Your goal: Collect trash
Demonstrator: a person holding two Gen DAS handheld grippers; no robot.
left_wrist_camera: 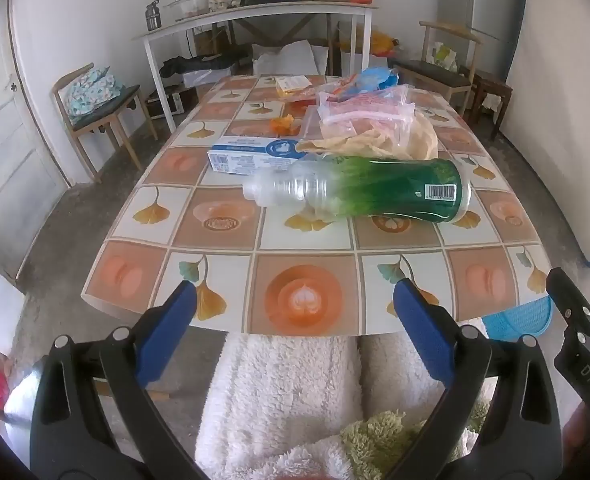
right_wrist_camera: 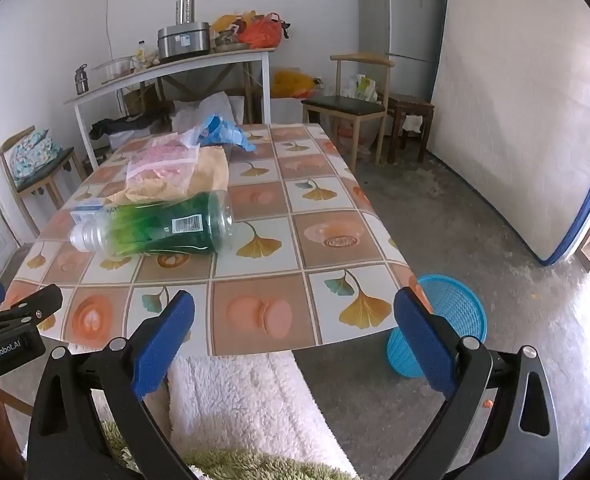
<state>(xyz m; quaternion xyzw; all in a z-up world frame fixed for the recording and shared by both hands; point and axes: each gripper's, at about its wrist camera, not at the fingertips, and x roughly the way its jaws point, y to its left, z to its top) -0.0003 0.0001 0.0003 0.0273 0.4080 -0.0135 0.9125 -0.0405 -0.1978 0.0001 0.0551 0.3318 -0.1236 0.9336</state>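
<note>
Beyond both spread fingers (left_wrist_camera: 423, 332), green bottle (left_wrist_camera: 375, 190) on table (left_wrist_camera: 303, 296)

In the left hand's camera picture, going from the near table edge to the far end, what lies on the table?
Green bottle → blue-and-white box → beige crumpled bag → pink plastic packets → blue wrapper.

The table (left_wrist_camera: 303, 304) holds one green bottle (left_wrist_camera: 359, 190), one blue-and-white box (left_wrist_camera: 251, 154) and one orange scrap (left_wrist_camera: 283, 123). One blue basket (right_wrist_camera: 451, 320) stands on the floor.
</note>
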